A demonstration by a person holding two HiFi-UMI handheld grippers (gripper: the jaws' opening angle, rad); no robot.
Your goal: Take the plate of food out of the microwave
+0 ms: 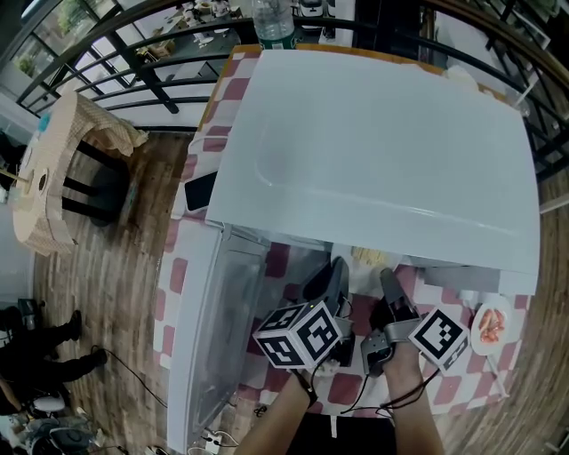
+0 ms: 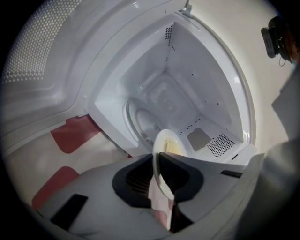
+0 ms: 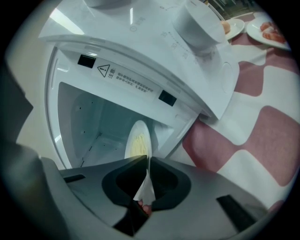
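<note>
A white plate (image 2: 169,144) of pale yellow food sits at the mouth of the white microwave (image 1: 382,142), just in front of its glass turntable (image 2: 140,117). In the head view only a bit of the plate (image 1: 369,258) shows under the oven's top edge. My left gripper (image 2: 157,158) is shut on the plate's near rim, which stands edge-on between the pads. On the same plate (image 3: 138,140), my right gripper (image 3: 146,160) is shut on the rim too. Seen from above, the left gripper (image 1: 334,274) and right gripper (image 1: 389,284) reach side by side into the opening.
The microwave door (image 1: 213,329) hangs open to the left. On the red and white checked cloth (image 1: 342,387) a small plate of pink food (image 1: 491,324) lies at the right and a dark phone (image 1: 200,191) at the left. A water bottle (image 1: 274,22) stands behind the oven.
</note>
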